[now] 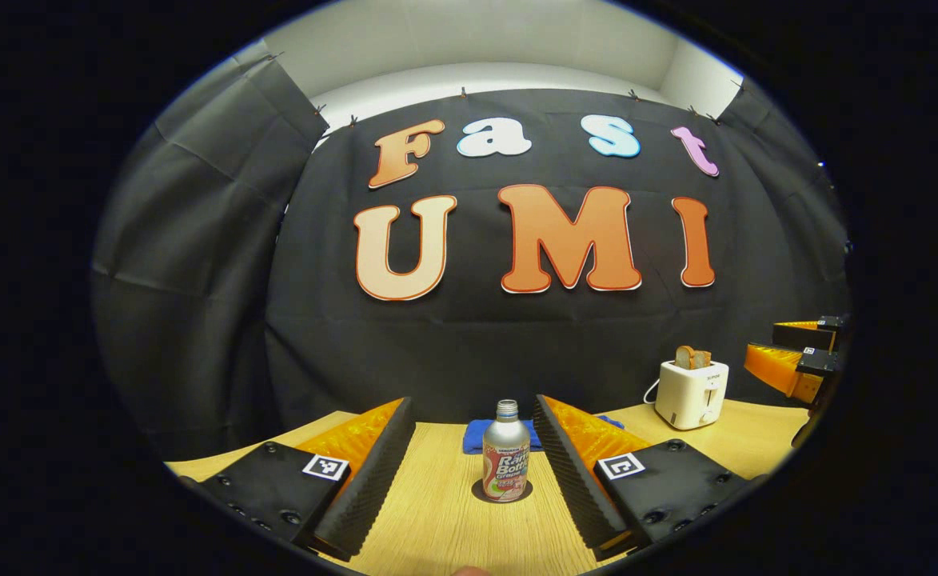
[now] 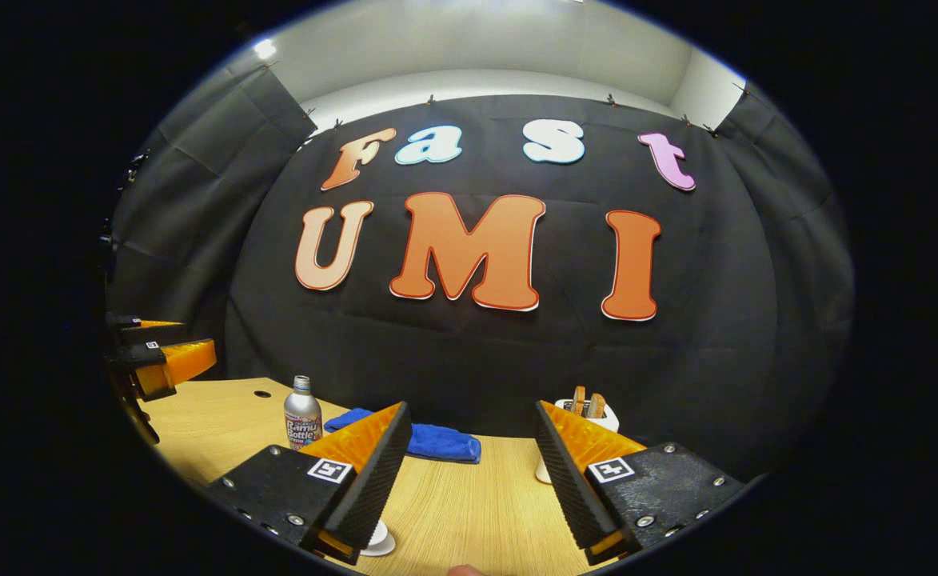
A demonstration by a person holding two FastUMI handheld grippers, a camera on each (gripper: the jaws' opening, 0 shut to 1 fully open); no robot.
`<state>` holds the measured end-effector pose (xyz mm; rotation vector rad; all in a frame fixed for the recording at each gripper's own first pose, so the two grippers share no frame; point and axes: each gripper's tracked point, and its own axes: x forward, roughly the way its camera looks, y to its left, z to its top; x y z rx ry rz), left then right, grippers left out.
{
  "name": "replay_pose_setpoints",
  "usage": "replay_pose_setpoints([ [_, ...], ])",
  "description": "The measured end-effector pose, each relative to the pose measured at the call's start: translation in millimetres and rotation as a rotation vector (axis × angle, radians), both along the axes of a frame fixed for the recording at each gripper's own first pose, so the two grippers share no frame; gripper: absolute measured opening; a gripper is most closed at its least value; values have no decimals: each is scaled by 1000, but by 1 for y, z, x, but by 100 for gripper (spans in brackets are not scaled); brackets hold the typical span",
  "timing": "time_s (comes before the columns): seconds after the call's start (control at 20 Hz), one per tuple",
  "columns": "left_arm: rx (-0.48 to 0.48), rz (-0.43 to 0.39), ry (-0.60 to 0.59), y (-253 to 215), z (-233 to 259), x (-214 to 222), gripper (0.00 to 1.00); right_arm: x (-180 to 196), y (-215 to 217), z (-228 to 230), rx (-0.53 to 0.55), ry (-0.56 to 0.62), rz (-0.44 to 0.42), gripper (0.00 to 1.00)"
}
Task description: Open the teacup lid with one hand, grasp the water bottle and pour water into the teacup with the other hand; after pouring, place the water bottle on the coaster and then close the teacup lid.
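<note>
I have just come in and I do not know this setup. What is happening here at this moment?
A person holds two grippers over a wooden table. The left gripper is open and faces the water bottle, which stands upright on a dark coaster; it is not grasped. The right gripper is also open and holds nothing. A blue cloth lies behind the bottle, and a white toaster with bread stands to the side. No pouring is going on.

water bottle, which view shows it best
The left gripper view: the water bottle stands upright, centred between the open left claw's fingers, on a dark coaster. The right gripper view shows the bottle smaller and off to the left, beside the blue cloth.
</note>
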<state>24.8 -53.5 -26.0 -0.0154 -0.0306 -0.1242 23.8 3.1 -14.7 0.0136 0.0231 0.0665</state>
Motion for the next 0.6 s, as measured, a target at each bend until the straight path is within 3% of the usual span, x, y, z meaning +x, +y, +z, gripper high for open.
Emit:
replay_pose_setpoints([
  [0.05,0,-1,1,-2,0,0,97,0,2,-1,2,2,4,93],
  [0.2,0,2,-1,-3,2,0,94,1,4,-3,9,10,14,92],
  [0.6,-1,23,-22,7,13,-15,97,1,9,13,44,-9,35,92],
])
